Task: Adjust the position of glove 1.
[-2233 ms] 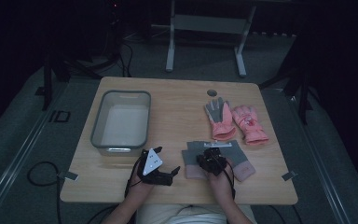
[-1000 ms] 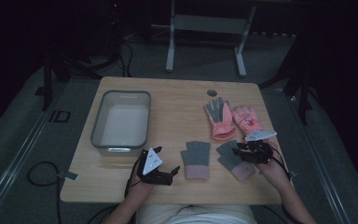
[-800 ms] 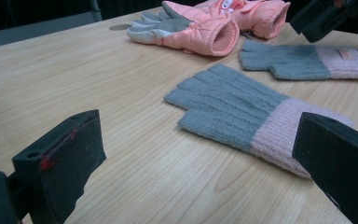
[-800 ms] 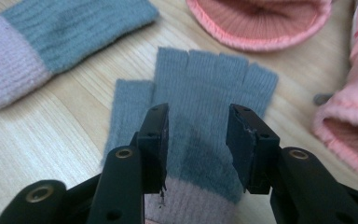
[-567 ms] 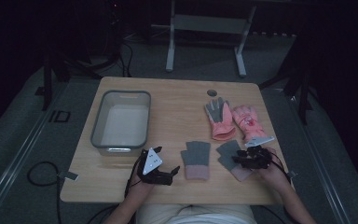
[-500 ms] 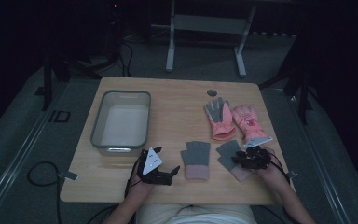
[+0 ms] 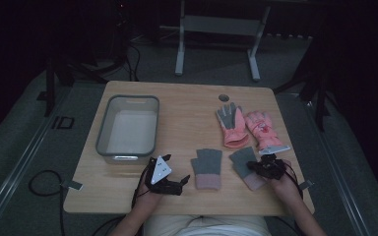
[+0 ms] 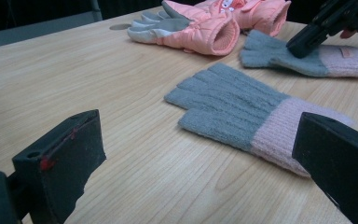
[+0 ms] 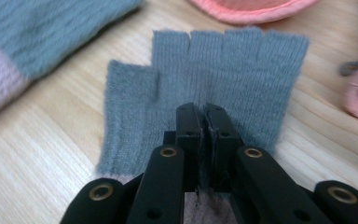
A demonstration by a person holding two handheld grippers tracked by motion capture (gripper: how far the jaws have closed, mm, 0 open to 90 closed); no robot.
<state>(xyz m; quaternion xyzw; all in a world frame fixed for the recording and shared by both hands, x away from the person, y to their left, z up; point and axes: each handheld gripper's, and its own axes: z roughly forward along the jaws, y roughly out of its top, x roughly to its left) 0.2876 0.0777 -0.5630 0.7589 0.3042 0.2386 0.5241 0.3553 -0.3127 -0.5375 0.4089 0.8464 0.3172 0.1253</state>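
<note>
Right hand-held gripper point(image 9: 204, 121) pinches the grey glove point(image 9: 223, 70) beneath it.

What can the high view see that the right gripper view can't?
High view alone: the grey tub, the left gripper and the whole table.

Right gripper view alone: the right gripper seen close, jaws shut, pinching a fold of the knit.

Both: the right grey glove, the left grey glove and the wood.
</note>
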